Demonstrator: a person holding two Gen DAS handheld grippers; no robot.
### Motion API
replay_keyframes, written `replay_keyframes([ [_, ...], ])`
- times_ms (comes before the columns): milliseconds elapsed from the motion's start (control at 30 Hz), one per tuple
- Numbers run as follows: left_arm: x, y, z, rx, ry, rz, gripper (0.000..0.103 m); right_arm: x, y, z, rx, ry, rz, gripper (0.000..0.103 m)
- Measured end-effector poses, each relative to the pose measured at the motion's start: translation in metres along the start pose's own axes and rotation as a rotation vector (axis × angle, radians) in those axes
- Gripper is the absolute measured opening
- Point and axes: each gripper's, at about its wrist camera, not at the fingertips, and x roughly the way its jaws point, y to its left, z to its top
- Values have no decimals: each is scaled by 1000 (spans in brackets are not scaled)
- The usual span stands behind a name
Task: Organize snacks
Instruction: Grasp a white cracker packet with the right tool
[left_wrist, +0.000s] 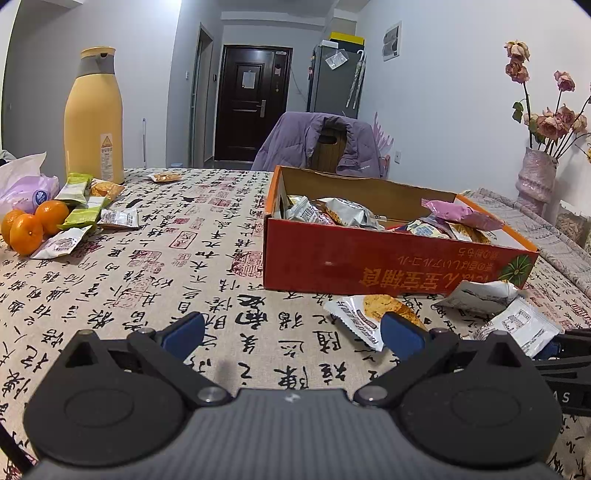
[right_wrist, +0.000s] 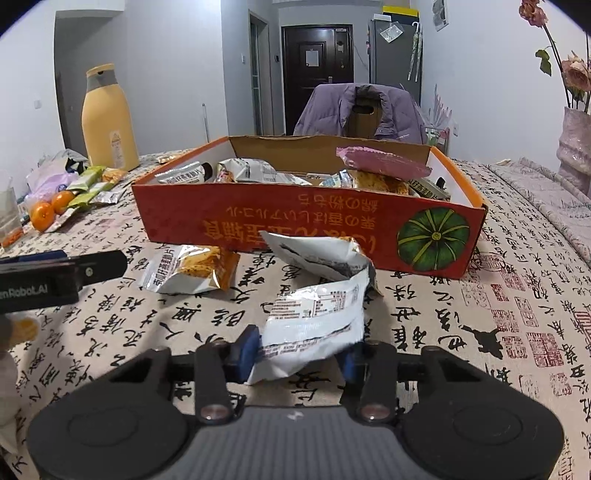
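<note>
The open red cardboard box is already holding several packets. The right gripper is pinching a white foil snack packet near the desk's front edge (more are lying loose at the left edge), while the left gripper is hanging wide and empty.

You are holding your left gripper low with jaws spread wide and empty, while your right gripper is pinching a packet.

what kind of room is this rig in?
Most likely a small flat's dining area: a table under a calligraphy-print cloth, a fridge beside the entrance door, and a jacket draped over a chair.
</note>
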Motion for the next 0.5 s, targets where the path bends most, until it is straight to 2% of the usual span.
replay_keyframes([
  [100, 0, 0, 0, 0, 1, 0, 103, -3, -3, -2, 13, -10, 12, 23],
  [167, 0, 0, 0, 0, 1, 0, 103, -5, -5, -3, 18, -16, 22, 18],
  [500, 0, 1, 0, 3, 3, 4, 103, -33, -14, -11, 18, -117, 28, 18],
])
